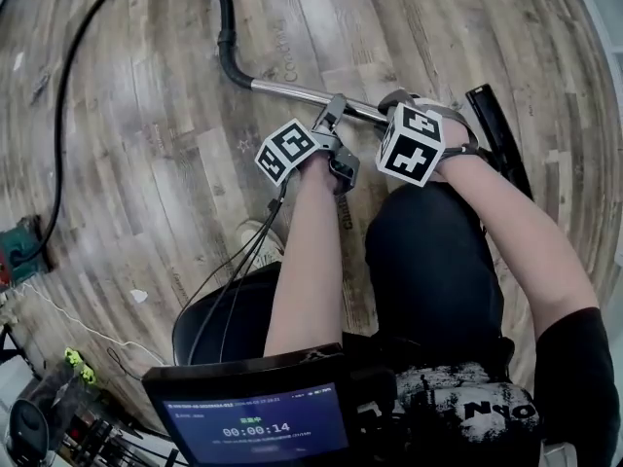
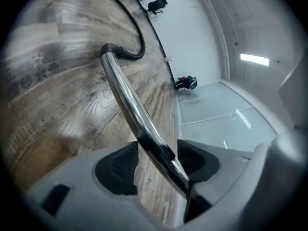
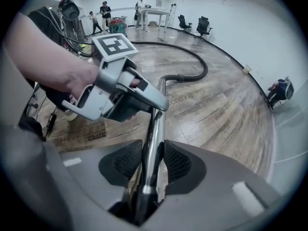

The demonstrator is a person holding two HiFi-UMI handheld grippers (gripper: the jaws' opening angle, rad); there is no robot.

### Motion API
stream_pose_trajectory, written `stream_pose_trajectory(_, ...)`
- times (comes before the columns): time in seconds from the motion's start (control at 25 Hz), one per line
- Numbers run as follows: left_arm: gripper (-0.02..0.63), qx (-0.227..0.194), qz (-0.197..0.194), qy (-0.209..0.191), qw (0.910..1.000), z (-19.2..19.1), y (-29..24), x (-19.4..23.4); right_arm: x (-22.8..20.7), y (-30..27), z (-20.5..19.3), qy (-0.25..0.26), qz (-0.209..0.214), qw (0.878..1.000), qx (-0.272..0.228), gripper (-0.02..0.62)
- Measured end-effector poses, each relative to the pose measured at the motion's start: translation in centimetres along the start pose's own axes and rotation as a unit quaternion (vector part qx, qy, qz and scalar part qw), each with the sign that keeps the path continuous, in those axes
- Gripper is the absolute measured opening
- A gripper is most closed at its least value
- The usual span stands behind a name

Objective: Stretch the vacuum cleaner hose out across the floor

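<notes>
One wand (image 1: 292,92): right gripper (image 3: 150,160) clamping, left gripper (image 2: 156,160) spread.

The hose (image 1: 227,17) is cut off at the head view's top edge; distant people (image 3: 104,13) look tiny.

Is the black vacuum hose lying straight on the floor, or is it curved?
Curved. From the end of the metal tube the hose bends in a wide arc across the wooden floor.

Left gripper (image 2: 159,161): jaws stand apart with the metal tube (image 2: 126,97) passing between them, and a gap shows at the left pad. From the tube's far end, a black hose (image 2: 131,55) curves across the wood floor (image 2: 57,109).
</notes>
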State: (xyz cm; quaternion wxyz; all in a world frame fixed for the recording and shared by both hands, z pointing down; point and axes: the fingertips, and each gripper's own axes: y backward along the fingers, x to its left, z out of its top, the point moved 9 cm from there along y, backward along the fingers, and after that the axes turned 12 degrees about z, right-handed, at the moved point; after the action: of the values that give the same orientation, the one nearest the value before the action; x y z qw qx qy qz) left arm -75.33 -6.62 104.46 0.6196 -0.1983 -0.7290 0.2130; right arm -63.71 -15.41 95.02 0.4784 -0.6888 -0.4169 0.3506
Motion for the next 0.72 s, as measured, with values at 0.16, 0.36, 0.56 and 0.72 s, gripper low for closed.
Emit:
stream_pose_trajectory(0.16, 0.256, -0.002, -0.022, 0.104, 0.9943, -1.8, -2.5, 1.1, 0.9, 0.2, 0.0, 0.008, -0.013, 1.0, -0.004, 0.114)
stream_pose_trajectory(0.36, 0.155, -0.042, -0.058, 0.16, 0.9846, -3.1, -4.3, 2.6, 0.6, -0.9, -0.9, 0.012, -0.025, 1.0, -0.002, 0.006)
stream_pose_trajectory(0.56, 0.156, -0.024, -0.041, 0.049, 0.9977, -3.9, -5.0, 2.8, -1.9, -1.1, -4.1, -0.074, -0.012, 0.996, -0.039, 0.022)
stream_pose_trajectory(0.72, 0.155, -0.023, -0.047, 0.036, 0.998, -4.4, -4.6, 3.3, -2.0, -4.3, -6.7, -0.099, 0.05, 0.994, -0.021, 0.182)
